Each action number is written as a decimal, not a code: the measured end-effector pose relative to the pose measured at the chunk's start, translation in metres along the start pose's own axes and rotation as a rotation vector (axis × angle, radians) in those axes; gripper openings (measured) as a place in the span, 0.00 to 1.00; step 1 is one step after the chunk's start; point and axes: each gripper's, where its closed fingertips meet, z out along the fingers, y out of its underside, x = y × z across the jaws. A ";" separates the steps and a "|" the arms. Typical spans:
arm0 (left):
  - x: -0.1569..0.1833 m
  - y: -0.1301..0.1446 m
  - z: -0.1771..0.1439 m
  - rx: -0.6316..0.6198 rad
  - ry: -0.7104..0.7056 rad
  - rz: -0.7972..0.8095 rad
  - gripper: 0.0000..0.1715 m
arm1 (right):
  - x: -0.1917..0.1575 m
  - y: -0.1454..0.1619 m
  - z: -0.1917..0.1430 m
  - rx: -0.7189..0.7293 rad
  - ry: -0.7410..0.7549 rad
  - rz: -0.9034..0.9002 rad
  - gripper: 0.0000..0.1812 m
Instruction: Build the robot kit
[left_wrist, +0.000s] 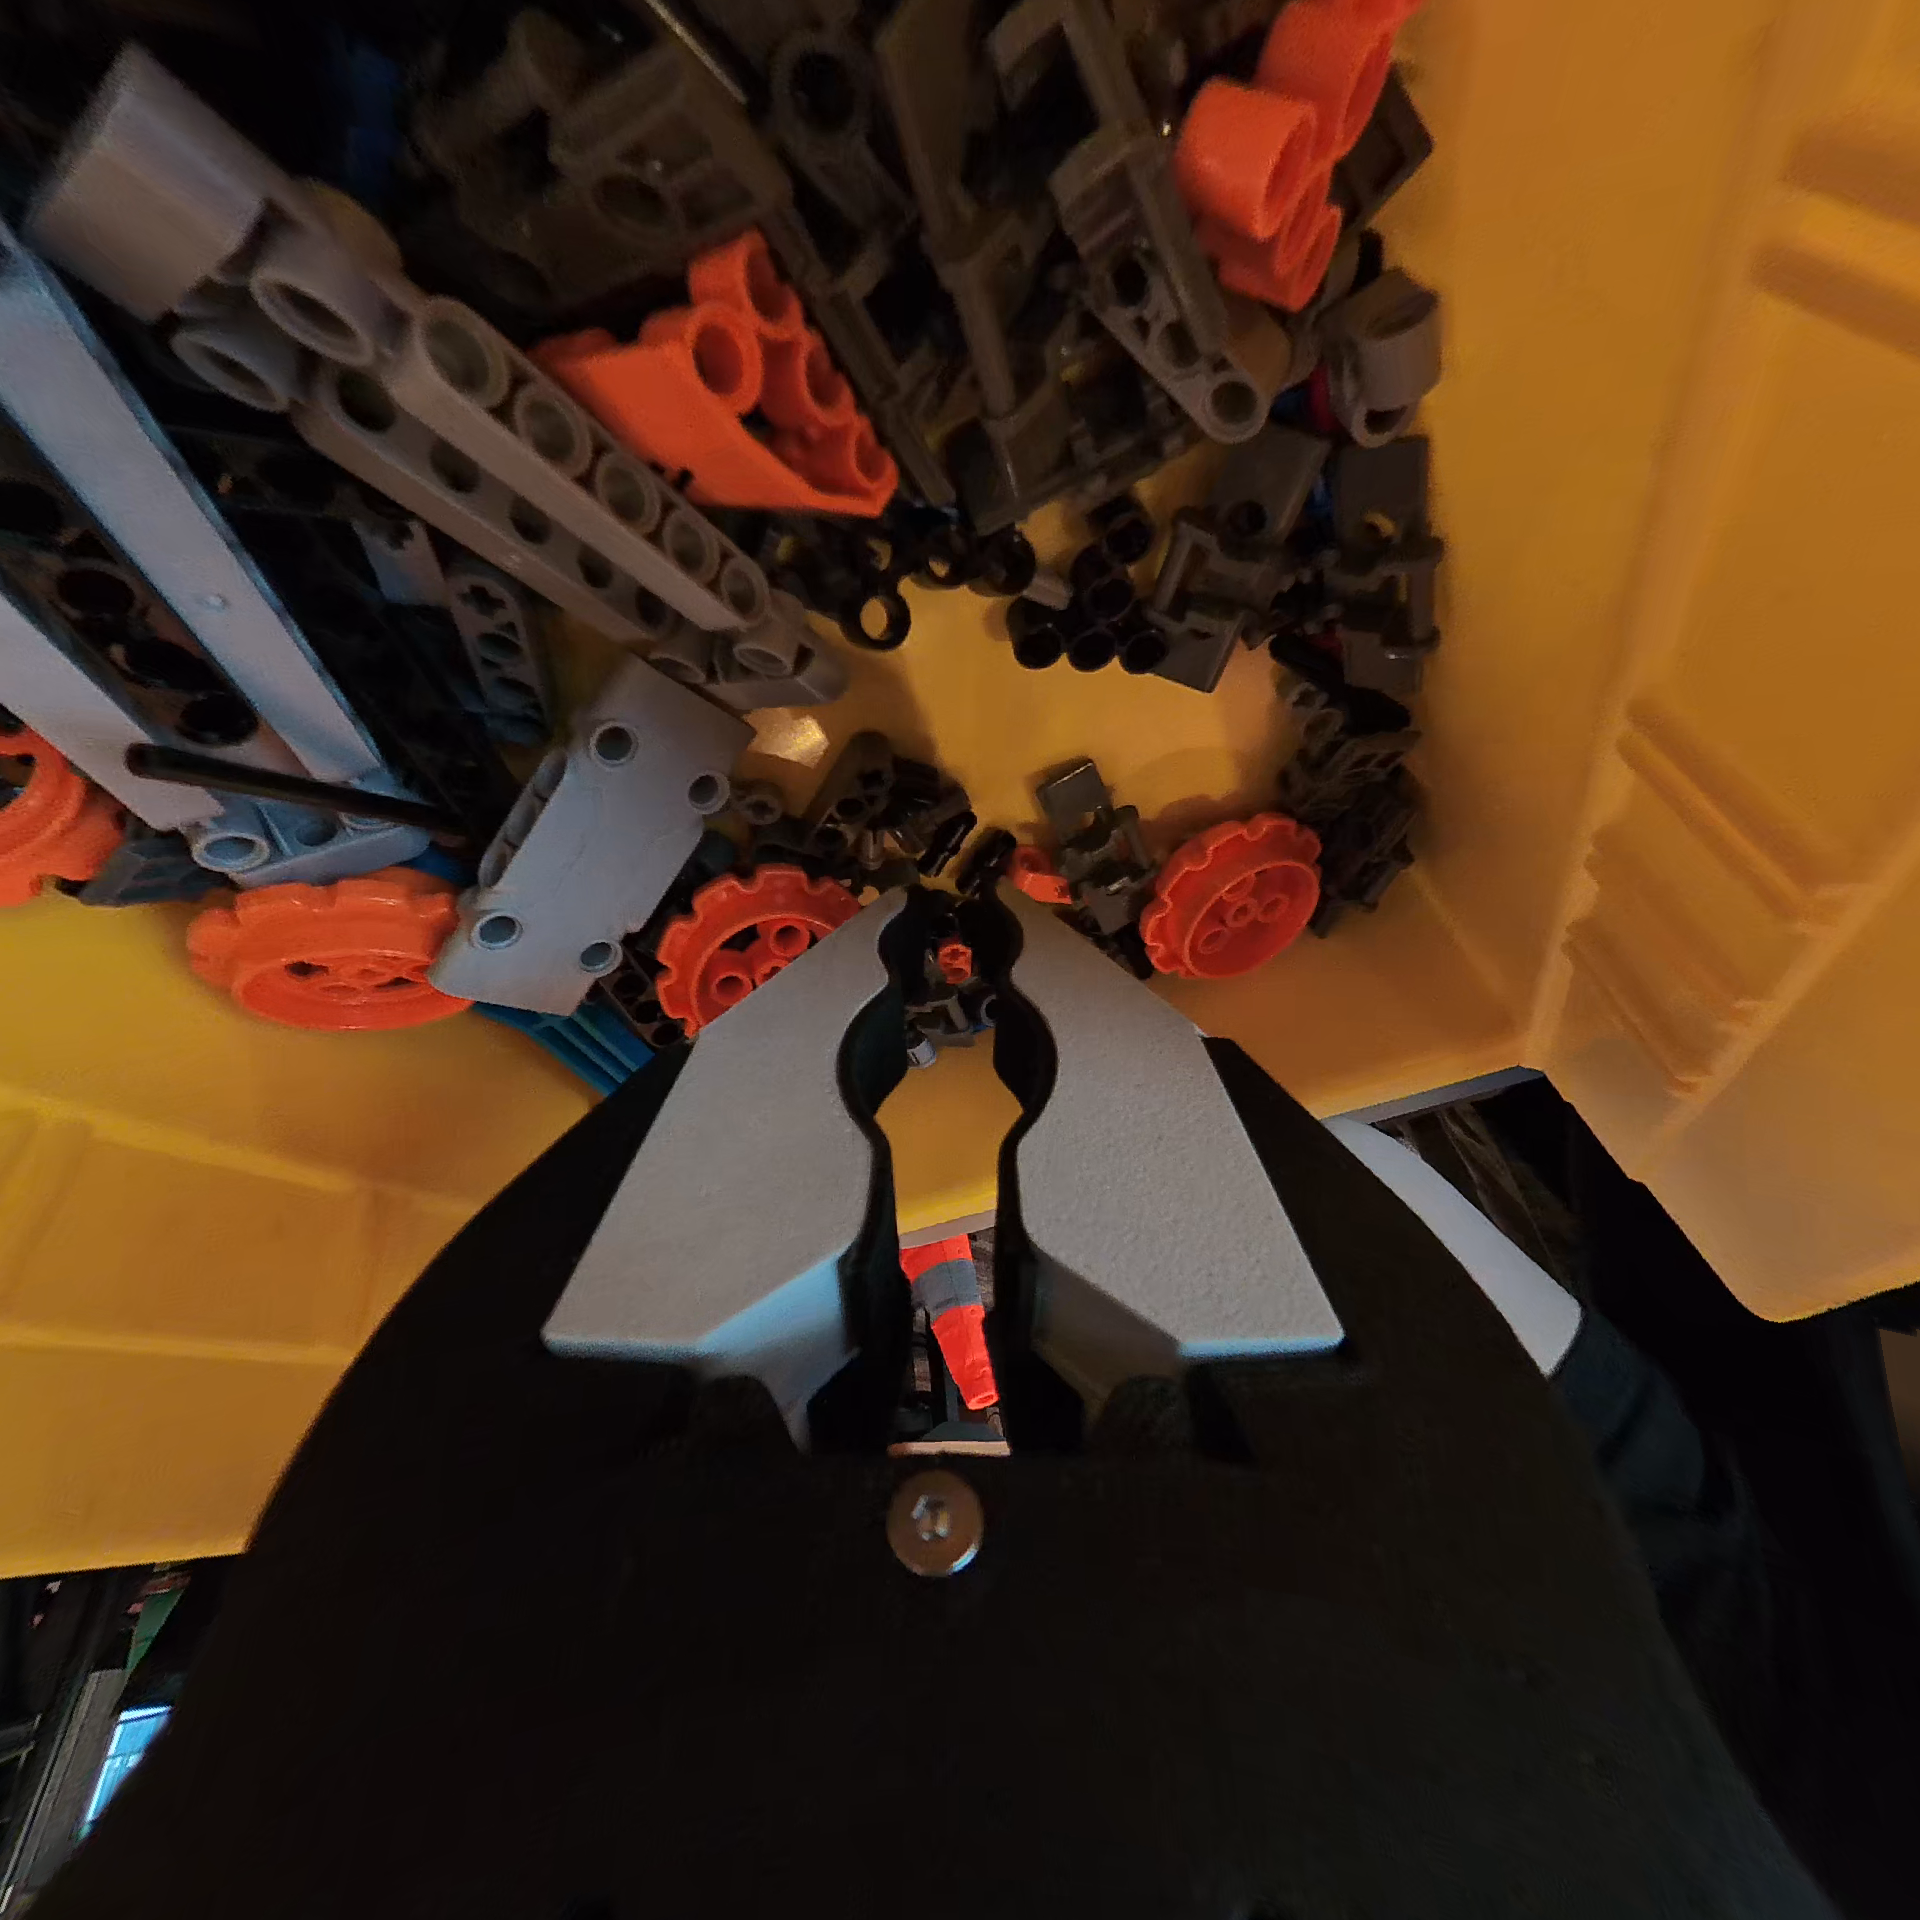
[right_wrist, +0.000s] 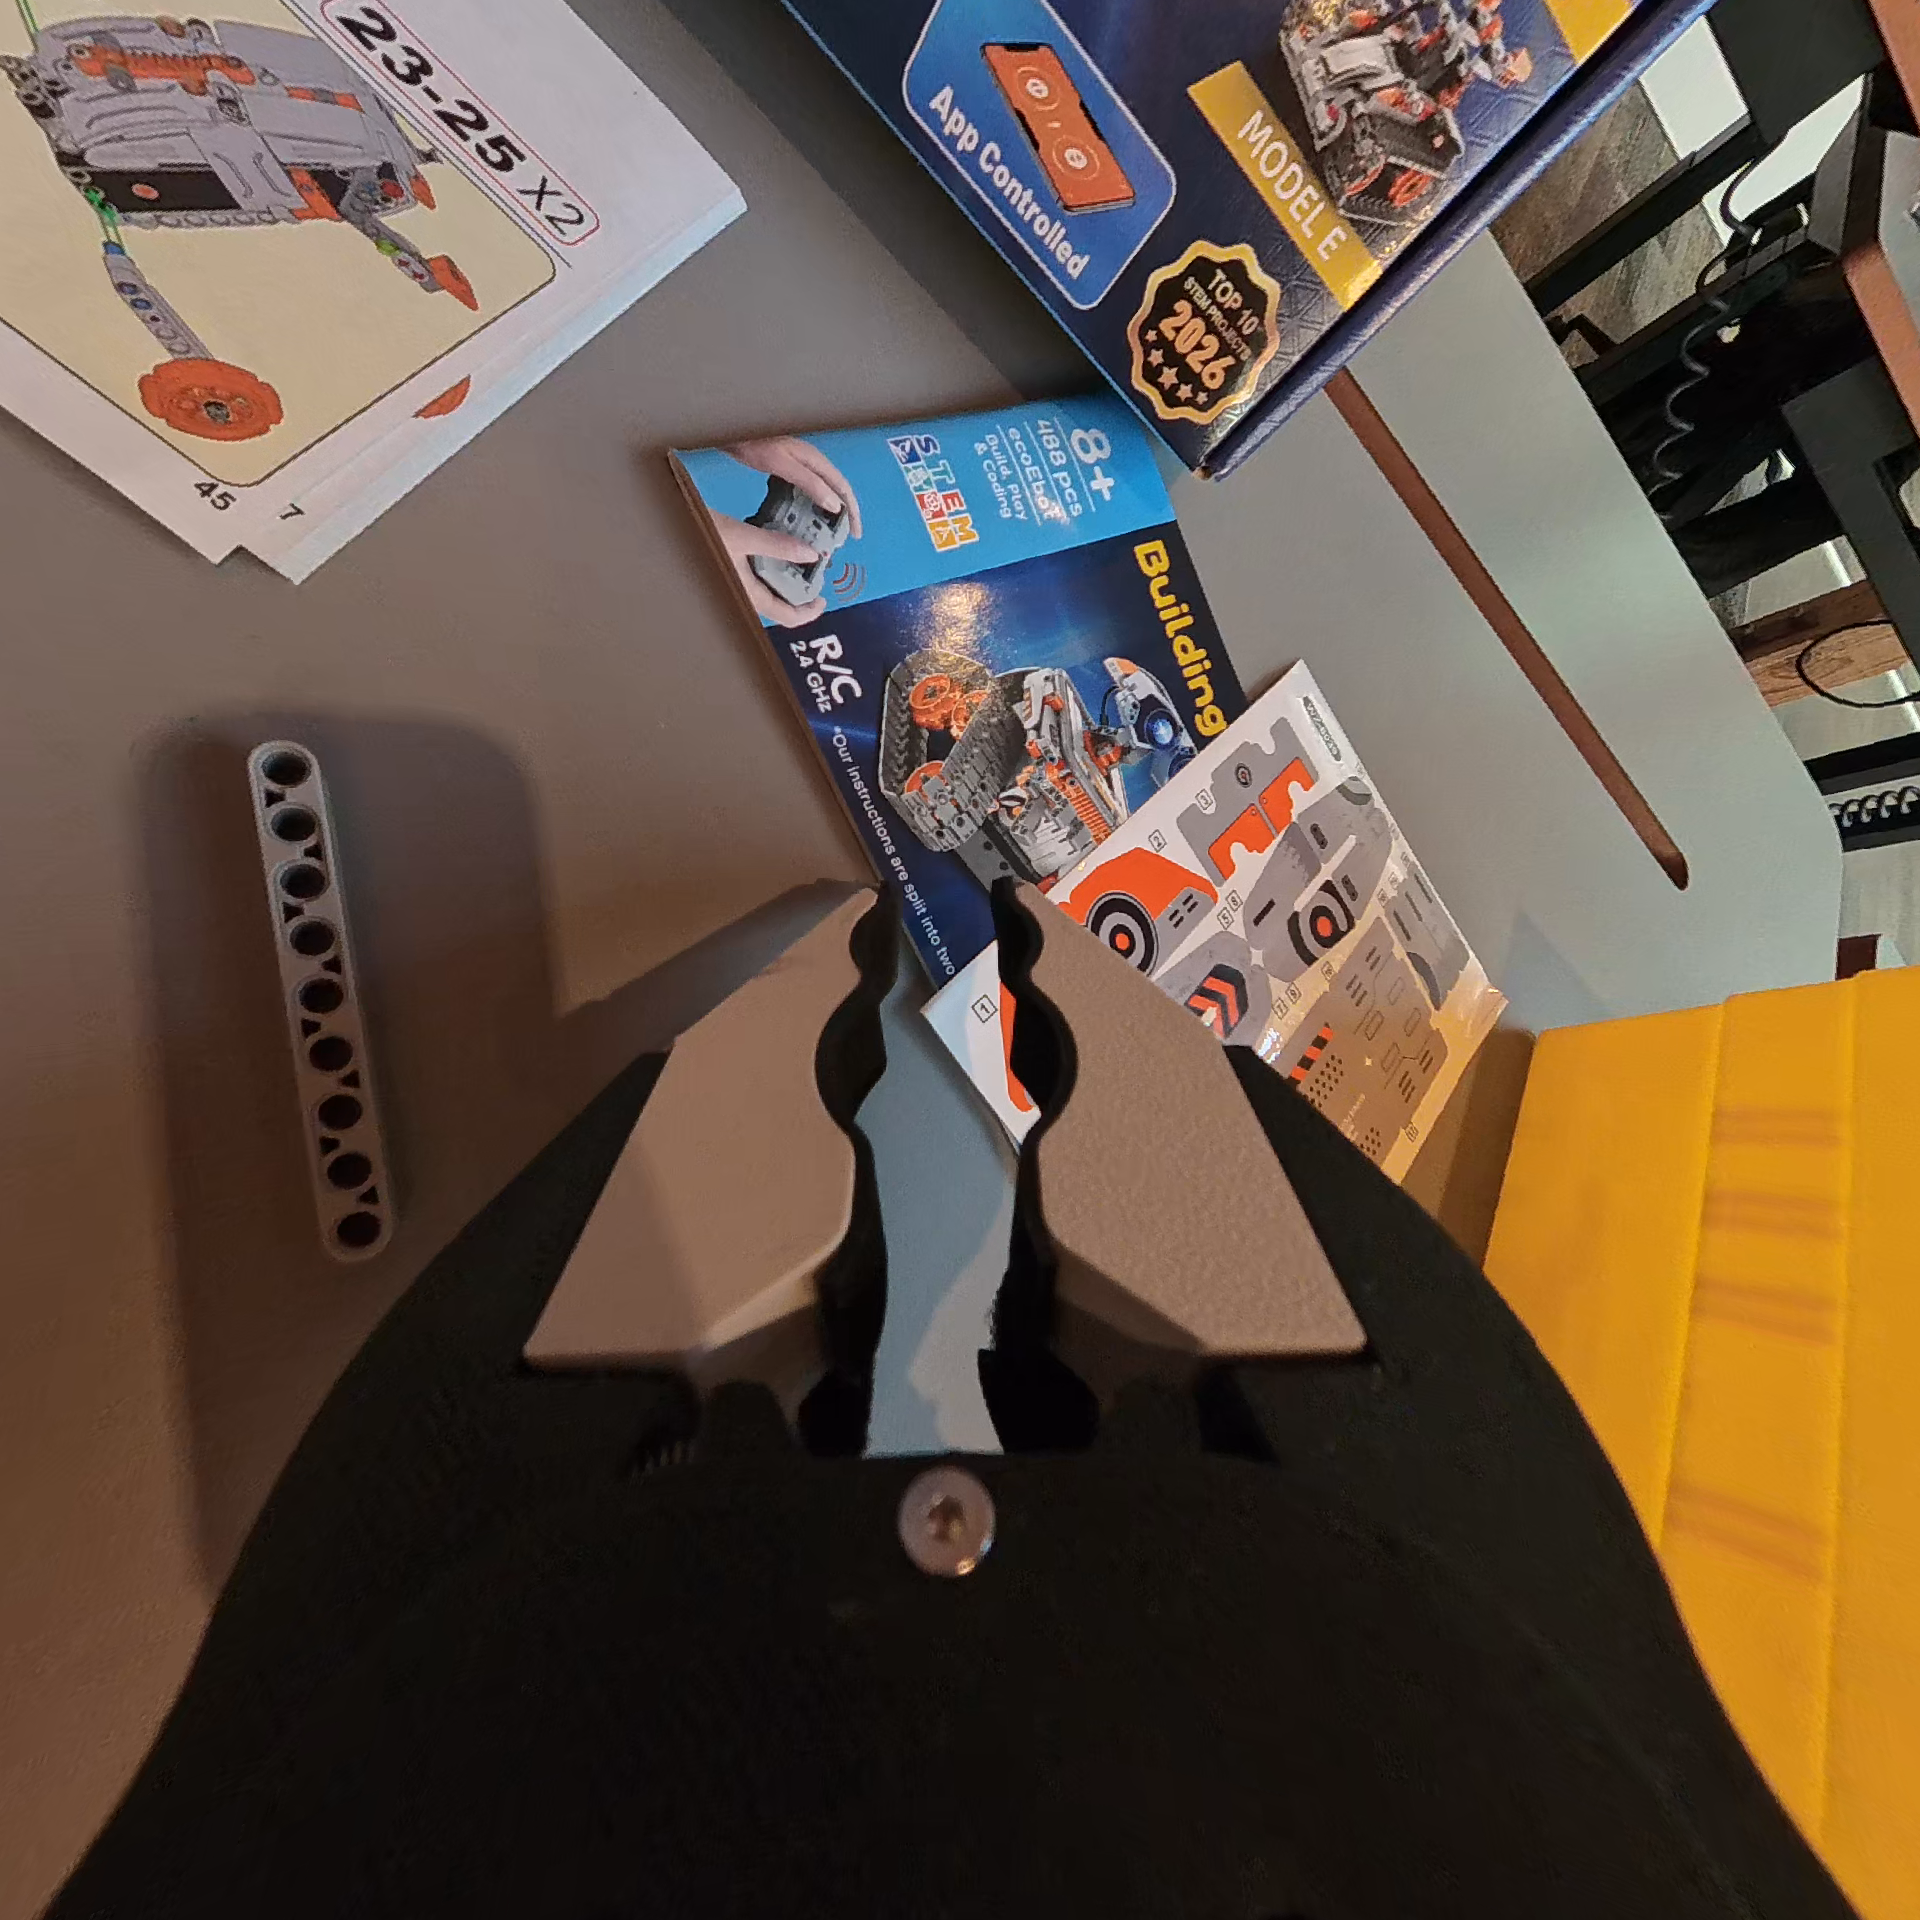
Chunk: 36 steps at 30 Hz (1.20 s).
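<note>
My left gripper (left_wrist: 956, 899) reaches into a yellow tray (left_wrist: 1558, 520) full of building parts. Its jaws stand a narrow gap apart. Its tips sit among small black pins (left_wrist: 982, 857), and a tiny orange and dark part (left_wrist: 953, 958) shows between the pads. I cannot tell whether it is gripped. Orange toothed wheels (left_wrist: 1231, 911) (left_wrist: 748, 940) lie on either side of the tips. My right gripper (right_wrist: 940, 899) hovers over a grey table (right_wrist: 623, 675), narrowly open and empty. A long grey holed beam (right_wrist: 317, 997) lies to its left.
The tray also holds a long grey beam (left_wrist: 551, 468), a grey panel (left_wrist: 597, 842) and dark connectors. On the table lie a blue booklet (right_wrist: 977, 644), a sticker sheet (right_wrist: 1278, 914), open instruction pages (right_wrist: 312, 239) and a blue box (right_wrist: 1247, 187). The yellow tray's side (right_wrist: 1714, 1351) stands at right. Across from one pair of fingers to the other is roughly 60 centimeters.
</note>
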 end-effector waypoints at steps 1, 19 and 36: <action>0.000 0.000 0.000 0.000 0.000 0.002 0.04 | 0.000 0.000 0.000 0.000 0.000 0.000 0.09; 0.005 -0.005 -0.002 0.065 -0.028 0.247 0.01 | 0.001 -0.001 -0.002 0.005 0.002 -0.002 0.09; -0.003 -0.004 0.006 -0.007 -0.040 0.180 0.05 | -0.001 0.000 -0.002 0.002 -0.004 -0.006 0.09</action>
